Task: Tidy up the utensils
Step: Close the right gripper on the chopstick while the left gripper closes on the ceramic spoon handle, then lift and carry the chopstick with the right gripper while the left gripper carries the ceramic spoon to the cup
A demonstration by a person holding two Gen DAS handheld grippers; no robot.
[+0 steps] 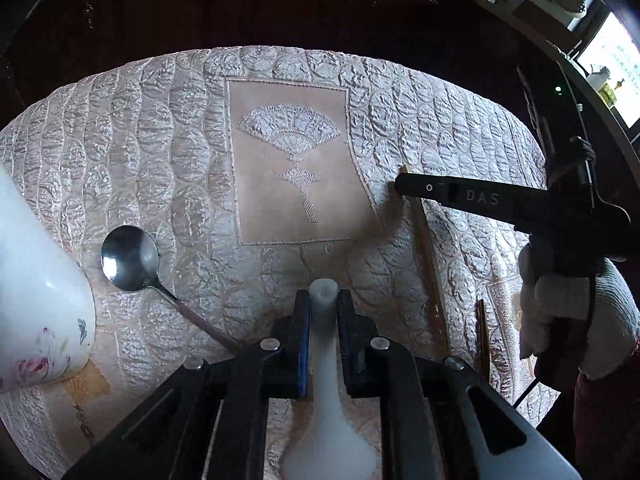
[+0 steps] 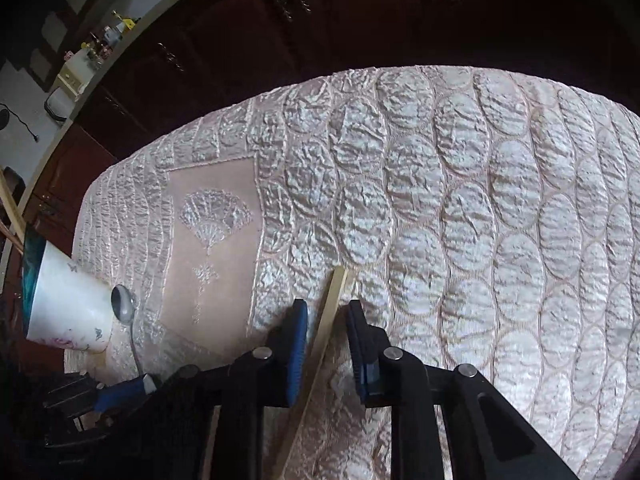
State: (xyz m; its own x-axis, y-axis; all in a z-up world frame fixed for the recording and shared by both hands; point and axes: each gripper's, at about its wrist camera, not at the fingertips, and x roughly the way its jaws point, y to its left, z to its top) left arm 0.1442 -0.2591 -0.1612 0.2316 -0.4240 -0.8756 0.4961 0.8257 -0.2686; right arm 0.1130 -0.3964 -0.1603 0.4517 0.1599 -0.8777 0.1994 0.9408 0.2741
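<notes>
My left gripper (image 1: 324,308) is shut on the handle of a white ceramic spoon (image 1: 325,380), bowl end toward the camera. A metal spoon (image 1: 130,258) lies on the quilted cloth to its left, next to a white floral cup (image 1: 40,308). My right gripper (image 2: 327,320) is open, its jaws on either side of a wooden chopstick (image 2: 326,322) lying on the cloth, not closed on it. The right gripper also shows in the left wrist view (image 1: 400,184), low over the chopsticks (image 1: 430,264). The cup (image 2: 68,312) holds chopsticks (image 2: 10,208); the metal spoon (image 2: 124,304) lies beside it.
A pale quilted cloth (image 2: 460,208) with an embroidered fan panel (image 1: 290,160) covers the table. Dark wooden cabinets (image 2: 320,20) stand behind the table's far edge. A second chopstick (image 1: 482,332) lies near the gloved right hand (image 1: 568,312).
</notes>
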